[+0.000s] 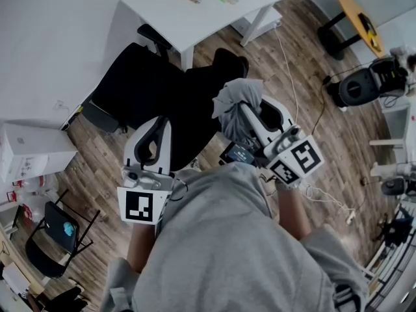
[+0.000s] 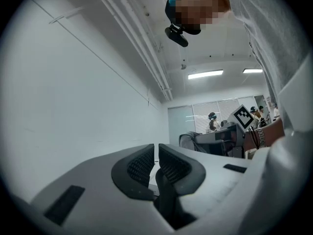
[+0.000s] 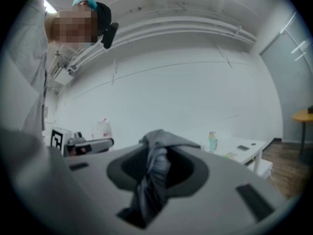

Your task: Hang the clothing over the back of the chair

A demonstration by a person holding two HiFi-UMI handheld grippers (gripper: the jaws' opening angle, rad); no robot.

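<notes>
A bunched grey garment point(image 1: 235, 101) hangs from my right gripper point(image 1: 243, 111), which is shut on it just above the front of a black office chair point(image 1: 140, 86). In the right gripper view the cloth point(image 3: 157, 146) fills the gap between the jaws of the right gripper point(image 3: 156, 159) and drapes down in front of them. My left gripper point(image 1: 160, 123) is held beside it, over the chair's near edge. In its own view the left gripper point(image 2: 156, 155) has its pads almost touching with nothing between them. Both grippers point level.
A white desk point(image 1: 195, 5) stands beyond the chair. A white box point(image 1: 26, 151) and a small black chair point(image 1: 55, 236) are at the left. At the right are cables point(image 1: 305, 109), dark equipment point(image 1: 364, 83) and a round yellow table point(image 1: 361, 15).
</notes>
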